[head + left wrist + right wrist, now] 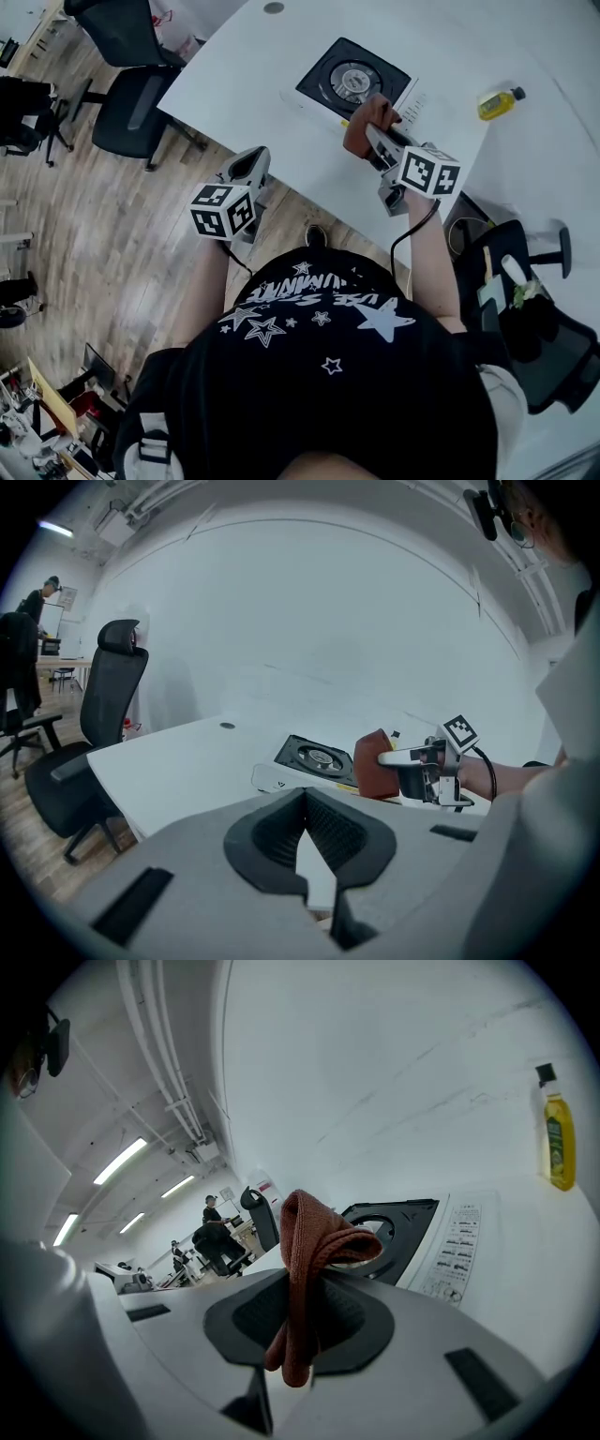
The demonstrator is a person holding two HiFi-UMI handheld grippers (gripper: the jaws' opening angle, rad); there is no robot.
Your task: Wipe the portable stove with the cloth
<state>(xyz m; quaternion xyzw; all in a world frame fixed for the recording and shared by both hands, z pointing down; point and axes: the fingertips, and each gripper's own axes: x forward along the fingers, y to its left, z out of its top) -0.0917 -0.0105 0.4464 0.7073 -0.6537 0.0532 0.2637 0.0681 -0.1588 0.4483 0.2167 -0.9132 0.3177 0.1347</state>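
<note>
White table (234, 94): right tool (379, 139) extended, pinching cloth (361, 127) at stove (349, 80).

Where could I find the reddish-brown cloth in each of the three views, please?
Head view: cloth upper centre, at the near edge of the portable stove.
Left gripper view: cloth right of centre, just right of the portable stove.
Right gripper view: cloth at centre, clamped between the jaws.
Shared landmark: the portable stove, with its black top and round burner.
</note>
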